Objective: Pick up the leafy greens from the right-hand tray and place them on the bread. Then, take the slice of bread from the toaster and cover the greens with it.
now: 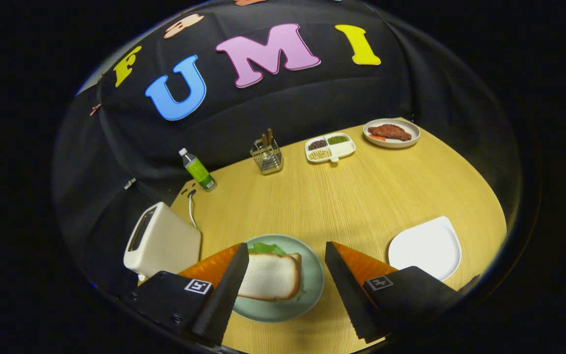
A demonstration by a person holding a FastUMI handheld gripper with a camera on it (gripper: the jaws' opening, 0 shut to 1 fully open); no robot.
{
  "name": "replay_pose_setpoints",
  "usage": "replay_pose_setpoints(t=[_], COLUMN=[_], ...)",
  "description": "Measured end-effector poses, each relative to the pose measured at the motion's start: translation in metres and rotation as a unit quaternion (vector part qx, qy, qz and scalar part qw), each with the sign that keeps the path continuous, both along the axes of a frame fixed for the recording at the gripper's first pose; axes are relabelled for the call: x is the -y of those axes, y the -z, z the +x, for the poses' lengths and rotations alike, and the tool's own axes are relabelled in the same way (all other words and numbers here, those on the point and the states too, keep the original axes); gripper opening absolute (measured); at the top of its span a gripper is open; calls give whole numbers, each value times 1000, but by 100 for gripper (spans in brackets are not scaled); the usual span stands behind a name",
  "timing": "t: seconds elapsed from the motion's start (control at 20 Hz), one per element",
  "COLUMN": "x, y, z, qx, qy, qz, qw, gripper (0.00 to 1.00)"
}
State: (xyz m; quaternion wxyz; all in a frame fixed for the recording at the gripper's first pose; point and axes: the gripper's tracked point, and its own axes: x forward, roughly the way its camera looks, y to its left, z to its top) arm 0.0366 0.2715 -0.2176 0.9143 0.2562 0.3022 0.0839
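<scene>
Bread lies on the pale green plate, which serves as the landmark for every position below. Green leaves show at the far edge of the plate, under the slice, so you can judge the sandwich as already covered.

The gripper hovers over the plate with its 2 fingers spread wide and nothing held between them. The left finger overlaps the slice's left edge; the right finger sits just off the plate's right rim. The slice therefore lies between the fingers, nearer the left one, with its long axis running roughly across the gap.

The toaster stands just left of the plate; whether its slot holds anything cannot be told. The white tray lies to the right of the plate, bare.

If any move remains, you back straight away from the plate, keeping the left finger clear of the slice.
</scene>
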Motion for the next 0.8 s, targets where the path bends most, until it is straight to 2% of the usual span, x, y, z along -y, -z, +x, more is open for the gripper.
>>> replay_pose_setpoints(t=[0.2,0.4,0.55,0.8], x=[26,41,40,58], y=[-78,-133,-153,-172], z=[3,-2,-6,-13], qx=[82,137,147,176], qy=[-4,-22,-48,-71], qz=[-24,-61,-74,-158], qw=[996,988,985,969], gripper=[97,97,97,97])
